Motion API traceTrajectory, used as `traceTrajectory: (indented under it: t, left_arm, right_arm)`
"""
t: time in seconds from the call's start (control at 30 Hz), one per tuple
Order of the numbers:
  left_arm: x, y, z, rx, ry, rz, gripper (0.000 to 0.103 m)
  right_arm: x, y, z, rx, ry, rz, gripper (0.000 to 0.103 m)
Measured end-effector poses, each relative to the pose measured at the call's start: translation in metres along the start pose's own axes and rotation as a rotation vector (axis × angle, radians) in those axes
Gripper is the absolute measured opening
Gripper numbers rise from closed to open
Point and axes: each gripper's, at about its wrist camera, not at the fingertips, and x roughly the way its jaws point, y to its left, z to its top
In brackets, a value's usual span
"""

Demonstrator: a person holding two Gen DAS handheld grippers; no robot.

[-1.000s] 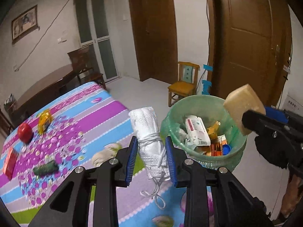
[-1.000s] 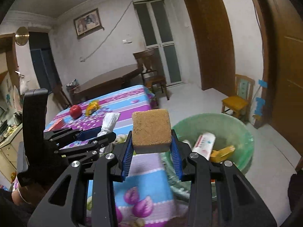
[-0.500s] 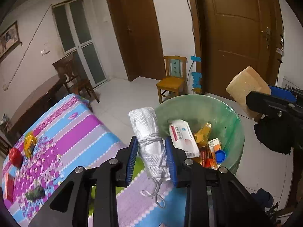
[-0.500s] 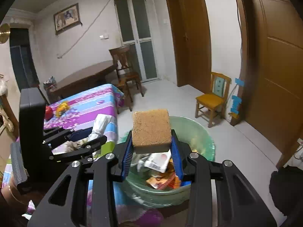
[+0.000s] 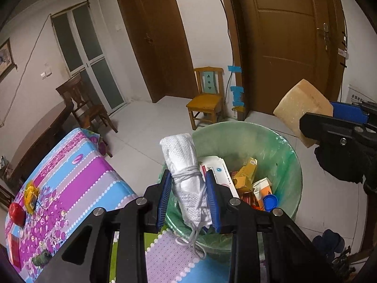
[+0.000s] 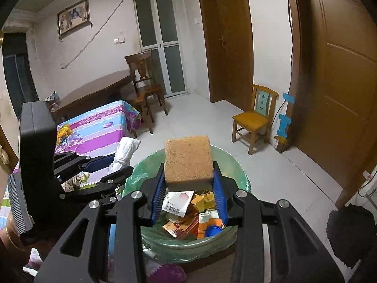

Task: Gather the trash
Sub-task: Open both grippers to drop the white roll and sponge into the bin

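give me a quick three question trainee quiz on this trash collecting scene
1. True or false: the right gripper is shut on a tan rectangular sponge block.
2. What does the left gripper hold? A) red apple B) white rolled plastic bag tied with string C) blue bottle cap
3. Fill in: both held items hang over the round bin lined with a ____ plastic bag.

Key: 1 true. 2 B: the white rolled plastic bag tied with string sits between its blue pads. 3 green.
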Motion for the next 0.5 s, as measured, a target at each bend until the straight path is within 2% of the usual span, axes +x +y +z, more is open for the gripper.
traceTrajectory:
  t: [0.37,0.5]
  left_arm:
    - [0.017,-0.006,0.001,0.014,0.016,-0.007,0.031]
    - [0.027,-0.003,0.004,0.007,0.035,-0.043,0.034]
  right_arm:
    - [0.009,0.001,0.007,0.002,0.018,-0.007,0.035]
    - [0.017,0.005,0.012,-0.032,0.036,-0.023,0.037]
